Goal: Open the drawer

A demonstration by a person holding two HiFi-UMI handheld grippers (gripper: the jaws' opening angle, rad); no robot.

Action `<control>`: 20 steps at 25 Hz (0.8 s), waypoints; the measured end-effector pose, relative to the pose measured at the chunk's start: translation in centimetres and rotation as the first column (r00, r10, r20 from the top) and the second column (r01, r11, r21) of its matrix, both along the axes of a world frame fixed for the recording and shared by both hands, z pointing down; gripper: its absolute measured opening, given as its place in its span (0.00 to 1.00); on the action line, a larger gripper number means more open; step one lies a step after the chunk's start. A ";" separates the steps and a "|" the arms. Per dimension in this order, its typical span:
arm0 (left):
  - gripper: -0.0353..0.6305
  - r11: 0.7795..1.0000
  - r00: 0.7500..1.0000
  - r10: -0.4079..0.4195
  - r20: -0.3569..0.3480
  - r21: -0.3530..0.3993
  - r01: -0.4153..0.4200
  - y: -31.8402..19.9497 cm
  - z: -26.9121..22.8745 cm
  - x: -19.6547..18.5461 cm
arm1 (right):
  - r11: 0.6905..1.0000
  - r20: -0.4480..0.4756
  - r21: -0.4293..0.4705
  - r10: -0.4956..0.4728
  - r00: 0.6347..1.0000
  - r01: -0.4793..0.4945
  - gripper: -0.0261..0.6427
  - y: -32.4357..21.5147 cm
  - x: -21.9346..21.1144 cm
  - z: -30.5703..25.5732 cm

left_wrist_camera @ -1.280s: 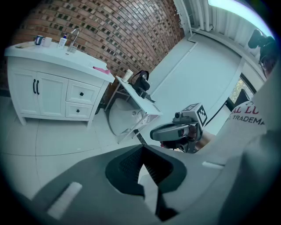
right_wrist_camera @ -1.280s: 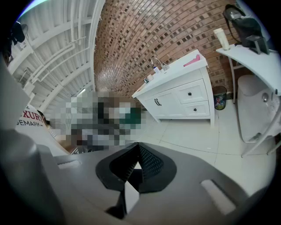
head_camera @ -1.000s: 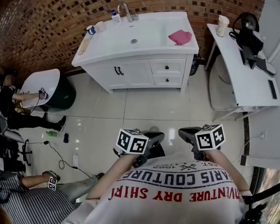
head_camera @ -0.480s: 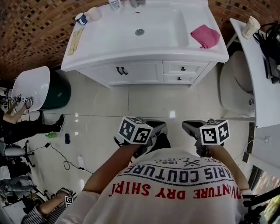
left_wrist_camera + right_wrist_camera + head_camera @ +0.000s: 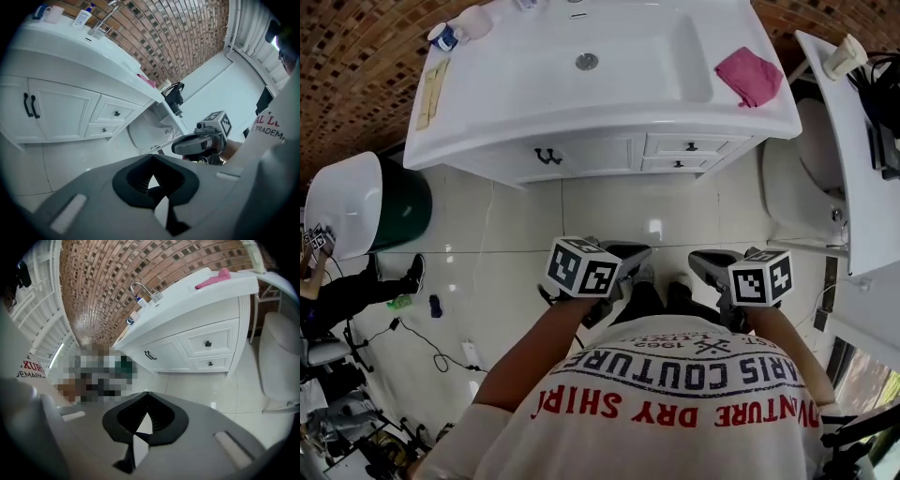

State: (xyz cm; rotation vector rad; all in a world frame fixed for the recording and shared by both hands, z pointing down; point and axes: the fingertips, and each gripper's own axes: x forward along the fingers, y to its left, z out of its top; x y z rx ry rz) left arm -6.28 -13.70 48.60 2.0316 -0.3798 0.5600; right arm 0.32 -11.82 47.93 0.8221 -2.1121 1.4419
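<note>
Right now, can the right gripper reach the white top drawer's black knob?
Probably not yet. The right gripper hangs near the person's body, with pale tiled floor between it and the white top drawer. Nothing blocks the way, though its jaws are shut.

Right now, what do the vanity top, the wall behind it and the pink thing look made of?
Vanity top: glossy white, likely ceramic; basin moulded in.
Wall: matte brick or brick-look tile, with mortar lines.
Pink thing: soft cloth, crumpled in folds.

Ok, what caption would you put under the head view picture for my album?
The left gripper and right gripper face a white vanity; both drawers shut, pink cloth on top.
</note>
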 end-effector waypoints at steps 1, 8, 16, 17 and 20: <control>0.05 1.000 1.000 -0.002 -0.001 -0.003 0.002 -0.1 0.3 0.2 | 1.000 0.002 0.001 0.003 1.000 -0.003 0.05 -0.3 0.1 0.3; 0.05 0.999 1.000 -0.023 0.005 -0.045 0.023 -0.3 1.3 1.2 | 1.000 0.054 -0.003 0.019 0.998 -0.018 0.05 -1.9 0.8 1.6; 0.05 0.997 1.000 -0.019 0.020 -0.074 0.021 -1.5 2.8 2.0 | 0.993 0.017 0.086 0.079 0.997 -0.080 0.05 -7.8 3.6 5.3; 0.05 0.996 1.000 -0.015 0.023 -0.085 0.017 -1.3 3.1 2.0 | 0.990 0.019 0.095 0.099 0.995 -0.100 0.05 -8.8 3.9 6.0; 0.05 0.995 0.999 -0.012 0.032 -0.096 0.015 -1.4 3.6 1.5 | 0.976 -0.002 0.156 0.154 0.988 -0.152 0.13 -13.1 4.8 8.1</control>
